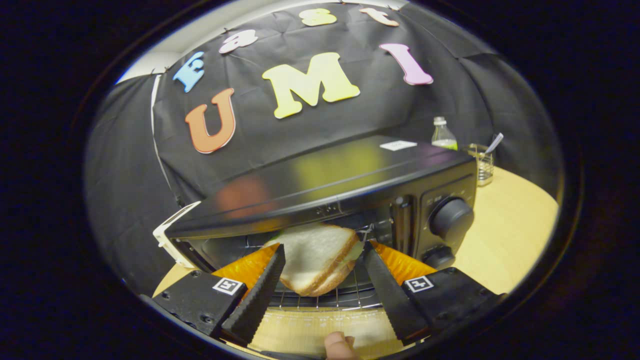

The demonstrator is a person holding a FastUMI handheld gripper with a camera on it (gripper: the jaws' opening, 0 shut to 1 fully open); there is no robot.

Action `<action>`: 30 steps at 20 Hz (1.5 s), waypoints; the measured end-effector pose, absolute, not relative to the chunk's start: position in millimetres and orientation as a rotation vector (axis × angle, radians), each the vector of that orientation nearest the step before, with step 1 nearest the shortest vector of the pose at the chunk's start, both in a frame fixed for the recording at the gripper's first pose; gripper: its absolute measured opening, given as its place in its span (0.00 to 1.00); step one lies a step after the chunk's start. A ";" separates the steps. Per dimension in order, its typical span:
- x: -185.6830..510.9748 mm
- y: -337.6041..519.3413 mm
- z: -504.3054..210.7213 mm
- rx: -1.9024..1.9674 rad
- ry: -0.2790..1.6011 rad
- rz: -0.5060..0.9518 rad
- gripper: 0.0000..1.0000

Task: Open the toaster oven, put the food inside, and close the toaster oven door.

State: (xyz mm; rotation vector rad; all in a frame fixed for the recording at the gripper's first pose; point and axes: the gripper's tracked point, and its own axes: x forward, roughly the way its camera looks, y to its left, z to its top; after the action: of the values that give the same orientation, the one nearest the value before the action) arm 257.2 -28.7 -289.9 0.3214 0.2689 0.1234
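Observation:
A black toaster oven [325,175] stands on the wooden table [510,235] with its door [310,330] folded down flat toward me. A sandwich [315,255] of white bread with a bit of green filling sits tilted in the oven's mouth, over the wire rack [350,297]. My gripper [323,247] reaches into the opening, one fingertip against each side of the sandwich, shut on it. Whether the sandwich's lower corner rests on the rack is unclear.
Two round knobs [452,217] sit on the oven's right front panel. Behind the oven to the right stand a clear bottle [442,135] and a glass [484,162] with a spoon in it. A person's fingertip [340,345] shows below the door.

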 end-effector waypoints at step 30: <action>92.8 13.2 -416.6 0.048 0.606 0.010 1.00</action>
State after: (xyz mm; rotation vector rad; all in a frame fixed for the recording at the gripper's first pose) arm 92.8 13.2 -416.6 0.0484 0.6060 0.0105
